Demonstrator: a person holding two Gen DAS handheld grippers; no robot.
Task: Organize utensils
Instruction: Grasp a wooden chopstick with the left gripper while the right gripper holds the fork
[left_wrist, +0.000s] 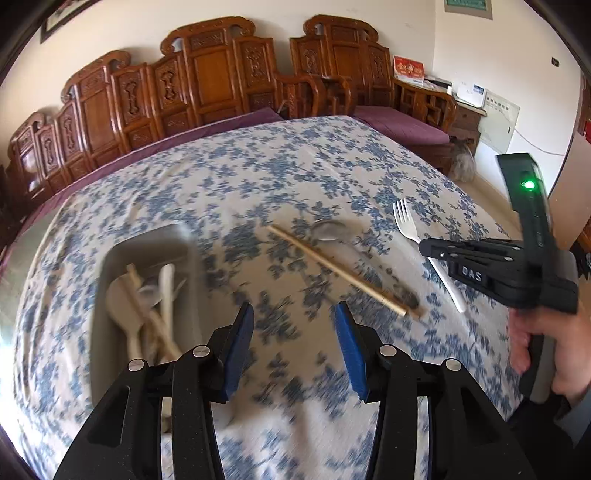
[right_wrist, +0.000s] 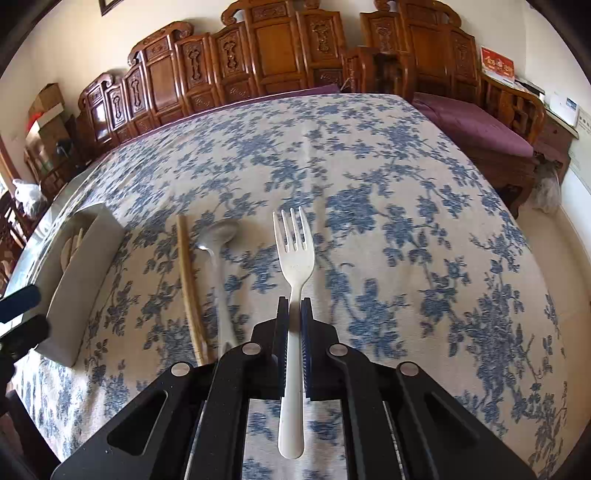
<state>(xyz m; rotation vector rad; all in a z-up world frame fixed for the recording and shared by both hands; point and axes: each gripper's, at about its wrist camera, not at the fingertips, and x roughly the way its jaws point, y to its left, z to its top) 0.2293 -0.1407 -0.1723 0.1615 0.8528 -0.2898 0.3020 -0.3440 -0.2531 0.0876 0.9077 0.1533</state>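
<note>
My right gripper is shut on a white plastic fork and holds it above the table, tines pointing away; the right gripper and the fork also show in the left wrist view. My left gripper is open and empty above the cloth, just right of a grey tray that holds several spoons and chopsticks. A wooden chopstick and a metal spoon lie on the cloth between the grippers. They show again in the right wrist view: chopstick, spoon, tray.
The table wears a blue floral cloth. Carved wooden chairs with purple cushions stand along the far and right sides. Boxes are stacked at the far left.
</note>
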